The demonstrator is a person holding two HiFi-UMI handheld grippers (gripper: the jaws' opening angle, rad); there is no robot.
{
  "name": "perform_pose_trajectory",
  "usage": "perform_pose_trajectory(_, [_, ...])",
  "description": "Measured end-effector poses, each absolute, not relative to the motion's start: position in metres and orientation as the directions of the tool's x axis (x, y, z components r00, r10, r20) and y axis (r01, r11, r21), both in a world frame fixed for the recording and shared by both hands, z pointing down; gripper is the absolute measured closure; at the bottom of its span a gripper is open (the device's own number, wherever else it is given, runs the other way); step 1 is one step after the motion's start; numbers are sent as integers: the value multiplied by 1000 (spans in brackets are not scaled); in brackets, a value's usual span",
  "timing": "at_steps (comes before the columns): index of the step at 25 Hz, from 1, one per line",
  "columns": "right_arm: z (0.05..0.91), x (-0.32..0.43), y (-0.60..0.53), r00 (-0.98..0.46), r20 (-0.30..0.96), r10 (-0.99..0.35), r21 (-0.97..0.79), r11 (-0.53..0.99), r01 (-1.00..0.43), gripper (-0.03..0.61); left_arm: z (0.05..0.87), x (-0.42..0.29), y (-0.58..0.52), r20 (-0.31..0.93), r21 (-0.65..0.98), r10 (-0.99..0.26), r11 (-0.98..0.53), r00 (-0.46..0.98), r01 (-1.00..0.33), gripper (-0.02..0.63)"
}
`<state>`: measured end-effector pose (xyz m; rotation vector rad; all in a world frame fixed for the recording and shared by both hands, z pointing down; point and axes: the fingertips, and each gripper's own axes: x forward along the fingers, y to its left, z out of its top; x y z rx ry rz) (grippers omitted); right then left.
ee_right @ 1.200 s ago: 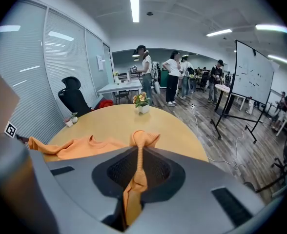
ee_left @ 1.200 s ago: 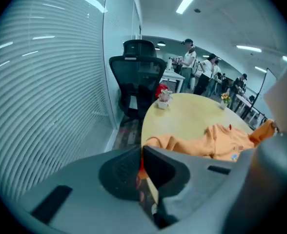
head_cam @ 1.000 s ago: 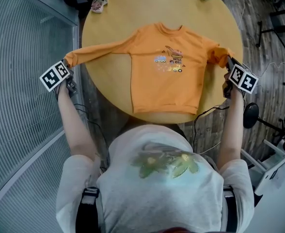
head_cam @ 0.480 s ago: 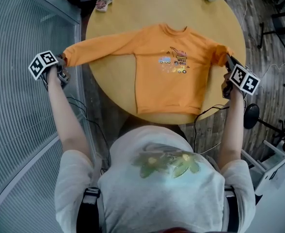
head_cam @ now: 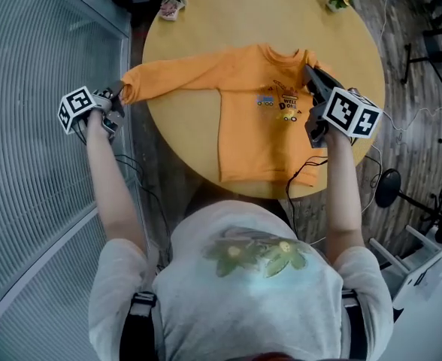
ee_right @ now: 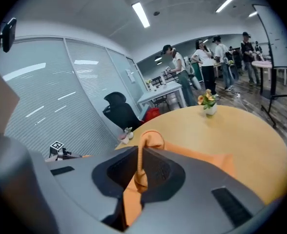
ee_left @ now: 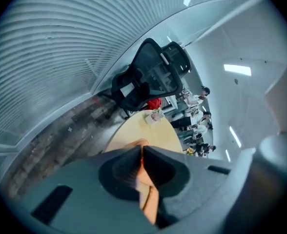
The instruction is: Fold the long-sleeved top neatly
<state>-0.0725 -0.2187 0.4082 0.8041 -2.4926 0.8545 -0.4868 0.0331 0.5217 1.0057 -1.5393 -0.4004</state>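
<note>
Table [head_cam: 206, 28]: long-sleeved top [head_cam: 255, 138] at front edge.
Fabric: soft, limp; hold cuffs [head_cam: 129, 92].
Left gripper [head_cam: 116, 105], right gripper [head_cam: 310, 72]: clenched on cuffs.

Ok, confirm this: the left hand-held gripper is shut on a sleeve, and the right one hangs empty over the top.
Not empty. The right hand-held gripper is also shut on a sleeve, as the right gripper view shows. Rest stands.

Chest print [head_cam: 280, 104] unreadably small, distant people [ee_right: 205, 65] blurred
</note>
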Motion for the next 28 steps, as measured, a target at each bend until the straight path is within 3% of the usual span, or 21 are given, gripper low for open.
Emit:
perform_pose_trajectory(9, [419,-184,-163,-866,451,-217,-494,748,-444,538,507,-467,24,563,769,-826,513,22,-382,595])
perform_pose_trajectory(17, [431,-249,-110,-873,460,-162,-544,726,-421,538,511,-452,15,526,814,-838,444,149,-375,595])
perform_pose_trajectory(28, [449,-382,-42,-856,491,-162,-560,694,-452,538,529,-492,17,410,908,-843,343,347,-241,595])
